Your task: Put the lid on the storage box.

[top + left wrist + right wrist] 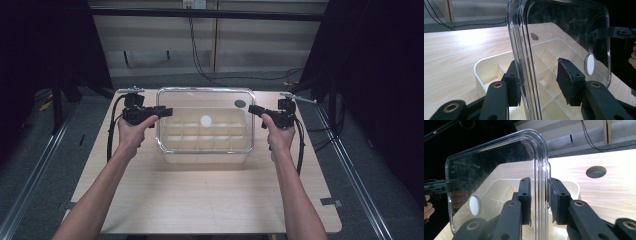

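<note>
While it is held up edge-on between the two grippers, the clear plastic lid (pixel 205 102) stands above the cream divided tray (pixel 205 136), which sits on the far middle of the wooden table (pixel 200 200). A small white disc (pixel 206 120) is fixed near the lid's centre, and it also shows through the plastic in both gripper views. In the left gripper view, the left gripper (pixel 540 83) has the lid's rim between its jaws: the left-hand jaw lies against the rim, while the padded right-hand jaw stands clear of the plastic, so the jaws are spread. In the right gripper view, the right gripper (pixel 540 200) straddles the opposite rim with both jaws close to it; whether they press it I cannot tell. From above, each hand grips its tool beside the tray, left hand (pixel 134 131) and right hand (pixel 278 135). A round hole (pixel 240 103) marks the tabletop behind the tray. Black cables (pixel 112 125) trail from the grippers.
</note>
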A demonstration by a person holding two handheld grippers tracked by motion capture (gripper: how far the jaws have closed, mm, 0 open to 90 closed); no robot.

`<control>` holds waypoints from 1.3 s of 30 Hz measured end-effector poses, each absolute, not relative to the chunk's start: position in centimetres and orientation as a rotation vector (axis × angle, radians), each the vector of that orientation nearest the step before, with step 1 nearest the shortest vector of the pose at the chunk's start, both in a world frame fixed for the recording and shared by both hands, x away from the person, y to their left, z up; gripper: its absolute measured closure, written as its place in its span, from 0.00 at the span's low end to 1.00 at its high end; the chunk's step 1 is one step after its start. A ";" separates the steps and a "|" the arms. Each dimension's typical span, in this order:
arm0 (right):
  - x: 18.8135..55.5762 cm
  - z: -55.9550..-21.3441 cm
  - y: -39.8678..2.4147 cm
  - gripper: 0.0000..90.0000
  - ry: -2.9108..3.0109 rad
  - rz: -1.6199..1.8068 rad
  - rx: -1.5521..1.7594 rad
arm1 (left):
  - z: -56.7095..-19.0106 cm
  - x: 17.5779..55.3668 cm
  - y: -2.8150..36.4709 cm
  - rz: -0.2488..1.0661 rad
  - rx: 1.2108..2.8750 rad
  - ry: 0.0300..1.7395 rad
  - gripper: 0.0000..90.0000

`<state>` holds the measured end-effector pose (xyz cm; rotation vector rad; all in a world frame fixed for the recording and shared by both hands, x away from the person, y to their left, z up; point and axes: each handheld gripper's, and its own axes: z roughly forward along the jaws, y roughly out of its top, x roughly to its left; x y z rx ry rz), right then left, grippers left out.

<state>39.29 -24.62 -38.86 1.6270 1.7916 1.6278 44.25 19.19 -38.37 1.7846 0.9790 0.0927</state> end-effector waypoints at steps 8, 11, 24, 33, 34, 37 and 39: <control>40.3 -39.3 -24.3 0.80 1.814 1.591 1.653 | -39.1 45.2 19.4 0.081 1.786 1.007 0.61; 40.6 -39.6 -24.3 0.79 1.818 1.577 1.665 | -39.4 45.6 19.3 0.068 1.782 1.027 0.61; 42.0 -41.1 -23.8 0.76 1.816 1.505 1.730 | -40.9 46.8 19.8 0.072 1.786 1.079 0.62; 42.5 -41.8 -23.5 0.74 1.824 1.469 1.752 | -41.8 47.5 19.7 0.033 1.792 1.105 0.60; 42.6 -41.8 -23.5 0.74 1.824 1.468 1.754 | -41.9 47.5 19.7 0.033 1.791 1.105 0.60; 42.7 -41.9 -23.5 0.73 1.828 1.459 1.759 | -42.0 47.7 19.7 0.023 1.792 1.110 0.60; 42.7 -42.0 -23.5 0.73 1.831 1.453 1.763 | -42.1 47.7 19.7 0.018 1.792 1.111 0.60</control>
